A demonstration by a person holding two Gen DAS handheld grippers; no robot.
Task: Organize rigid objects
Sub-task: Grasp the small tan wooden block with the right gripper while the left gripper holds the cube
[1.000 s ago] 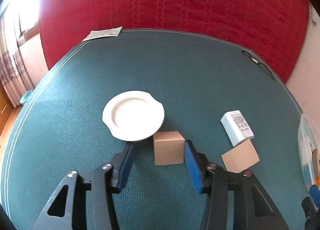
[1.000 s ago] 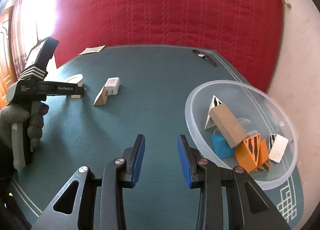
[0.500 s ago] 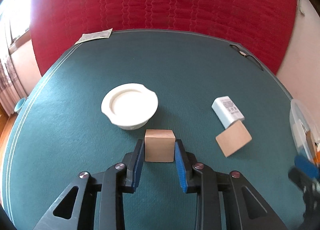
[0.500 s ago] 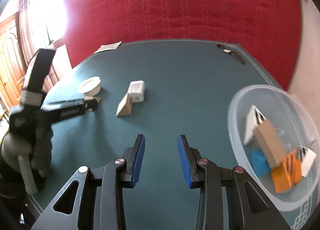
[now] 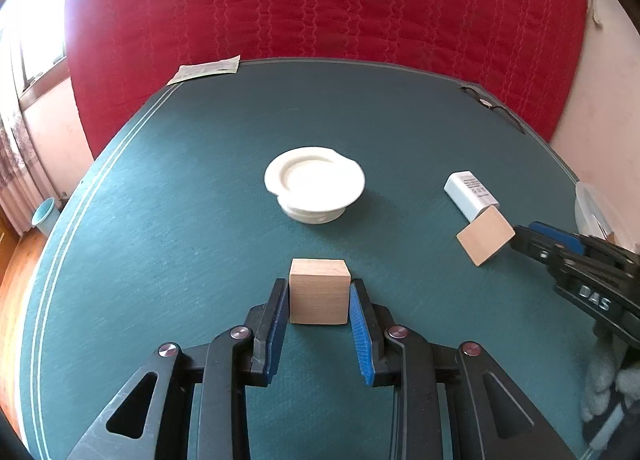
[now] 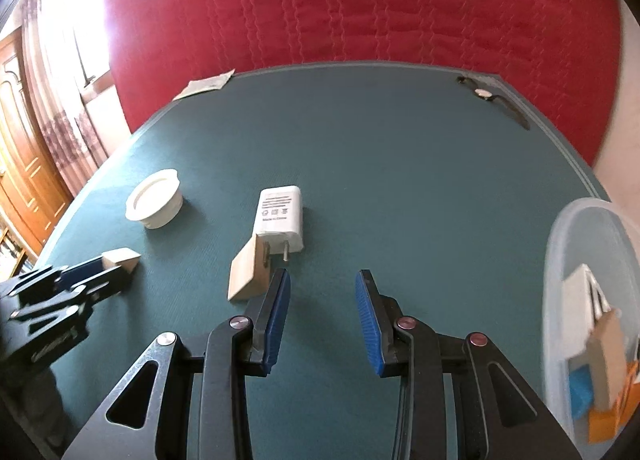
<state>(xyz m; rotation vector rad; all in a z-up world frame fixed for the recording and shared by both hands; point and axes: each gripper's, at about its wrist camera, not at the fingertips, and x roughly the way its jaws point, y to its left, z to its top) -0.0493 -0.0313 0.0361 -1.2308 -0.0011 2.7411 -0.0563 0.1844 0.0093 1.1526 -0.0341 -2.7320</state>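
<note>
My left gripper (image 5: 319, 292) is shut on a plain wooden cube (image 5: 319, 296) and holds it over the green table; the cube also shows between those fingers in the right wrist view (image 6: 120, 258). My right gripper (image 6: 323, 284) is open and empty, just right of a wooden wedge (image 6: 248, 274) that leans against a white charger plug (image 6: 280, 218). In the left wrist view the wedge (image 5: 485, 235) and the charger (image 5: 471, 194) lie at the right, with the right gripper's fingers (image 5: 544, 238) beside the wedge.
A white round lid (image 5: 315, 183) sits beyond the cube. A clear plastic bowl (image 6: 560, 260) with several blocks stands at the right table edge. A wristwatch (image 6: 492, 100) and a paper slip (image 6: 204, 84) lie at the far edge. A red quilted backdrop rises behind.
My left gripper closed on the wooden cube and lifted it toward me. My right gripper swung left from the bowl toward the wedge and charger.
</note>
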